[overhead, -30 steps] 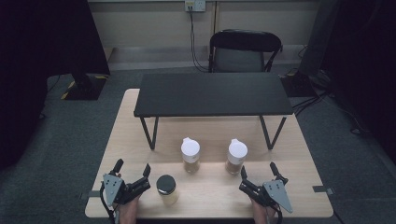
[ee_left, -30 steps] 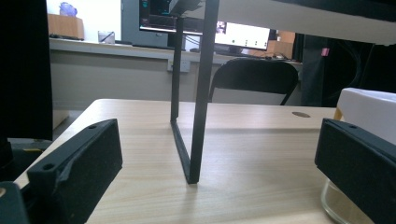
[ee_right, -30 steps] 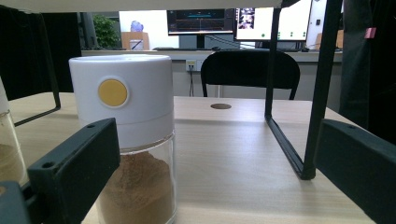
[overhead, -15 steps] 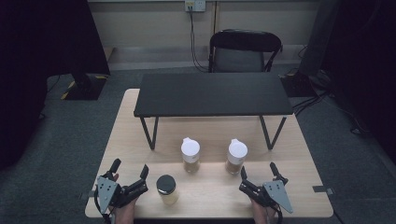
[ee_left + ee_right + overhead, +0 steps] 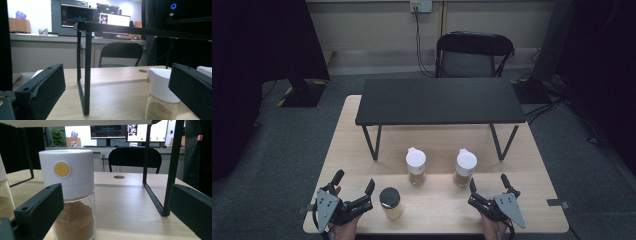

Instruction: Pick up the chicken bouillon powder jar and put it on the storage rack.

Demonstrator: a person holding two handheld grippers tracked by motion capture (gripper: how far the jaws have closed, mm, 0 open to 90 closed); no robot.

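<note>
Right tongs point(image 5: 488, 185) and left tongs point(image 5: 354, 183) both released, empty. White-capped spice jar point(image 5: 465, 168) just ahead of right tongs: rigid, smooth, light; grip the clear body below the cap.

A black chair point(image 5: 474, 55) stands behind the wooden table point(image 5: 532, 165) — black riser shelf point(image 5: 439, 100) on it.

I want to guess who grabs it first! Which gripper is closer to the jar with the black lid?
Left. The left gripper sits right beside the black-lidded jar, its jaws open. The right gripper is farther across the table, below a white-capped shaker.
</note>
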